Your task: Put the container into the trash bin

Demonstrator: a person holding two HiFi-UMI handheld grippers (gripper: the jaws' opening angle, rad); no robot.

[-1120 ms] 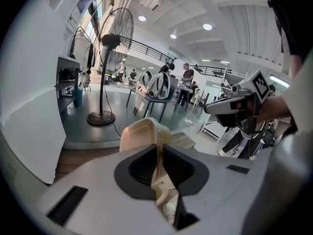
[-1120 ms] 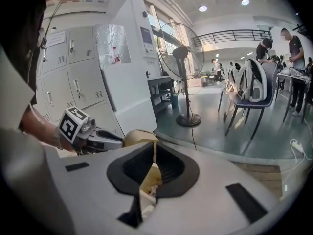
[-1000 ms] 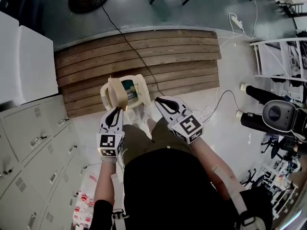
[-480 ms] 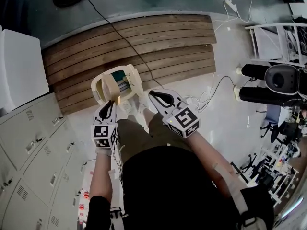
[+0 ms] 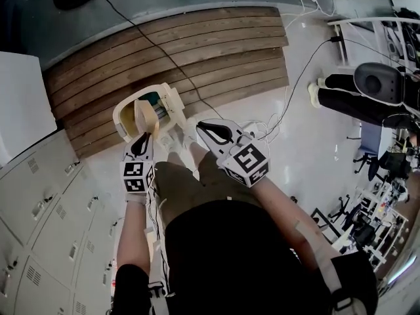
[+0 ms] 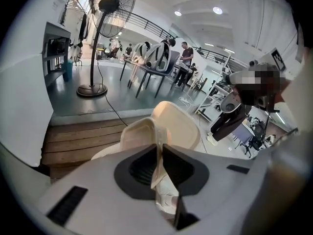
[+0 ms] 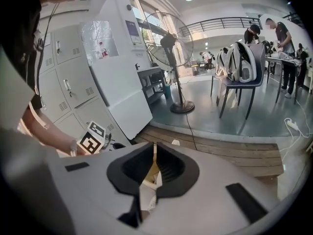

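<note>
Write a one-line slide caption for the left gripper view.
Left gripper clamps the thin wall of a cream container; wooden platform and standing fan beyond.

Matt smooth plastic container (image 5: 144, 113); deck (image 5: 197, 44) w/ rough wood planks.

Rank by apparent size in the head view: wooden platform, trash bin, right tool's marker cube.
Wooden platform
Trash bin
Marker cube, nearly the bin's size; being nearer the camera, that order is unsure.
</note>
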